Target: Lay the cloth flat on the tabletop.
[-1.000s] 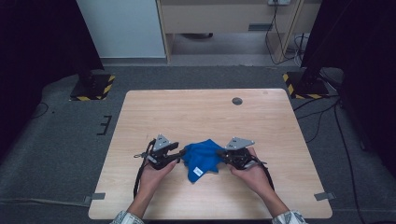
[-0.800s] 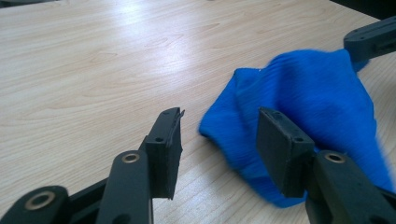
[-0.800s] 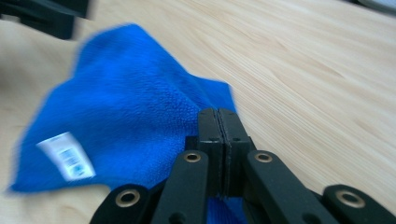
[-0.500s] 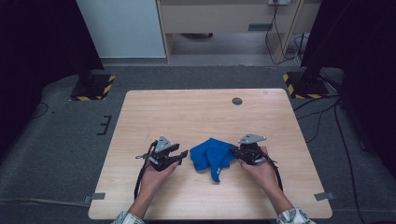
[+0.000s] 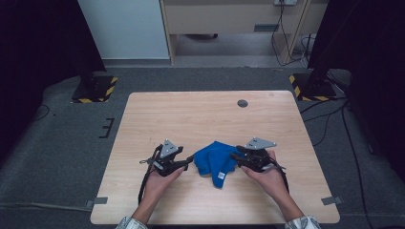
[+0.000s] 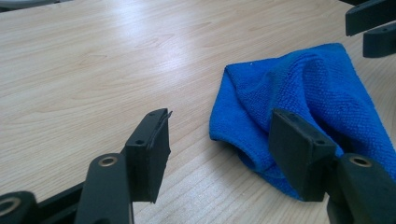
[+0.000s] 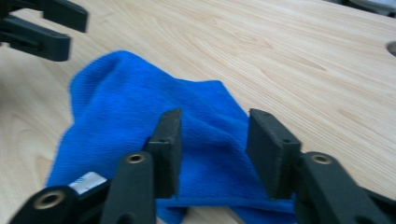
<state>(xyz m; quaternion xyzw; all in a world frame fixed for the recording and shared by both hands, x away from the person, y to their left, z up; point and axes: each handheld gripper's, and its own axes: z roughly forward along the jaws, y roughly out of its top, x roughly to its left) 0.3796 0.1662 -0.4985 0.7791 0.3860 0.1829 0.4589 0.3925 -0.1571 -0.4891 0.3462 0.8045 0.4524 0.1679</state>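
Note:
A crumpled blue cloth (image 5: 215,162) with a small white tag (image 5: 220,175) lies on the wooden table (image 5: 200,114), between the two grippers. My left gripper (image 5: 188,162) stands open just left of the cloth, pointing at it. In the left gripper view its jaws (image 6: 219,123) are wide apart, with the cloth (image 6: 303,93) beside the right-hand jaw. My right gripper (image 5: 234,156) is at the cloth's right edge. In the right gripper view it (image 7: 217,119) is open, and the cloth (image 7: 140,102) lies under and between its jaws.
A round dark hole (image 5: 242,103) sits in the far part of the table. Bare wood lies beyond the cloth. Black stands with yellow-striped bases (image 5: 93,88) are on the floor at the table's far corners, and cables run along the floor at the right.
The right gripper moved right and the cloth shifted right with it. The cloth now rests on the table between open jaws. The left gripper has hardly moved.

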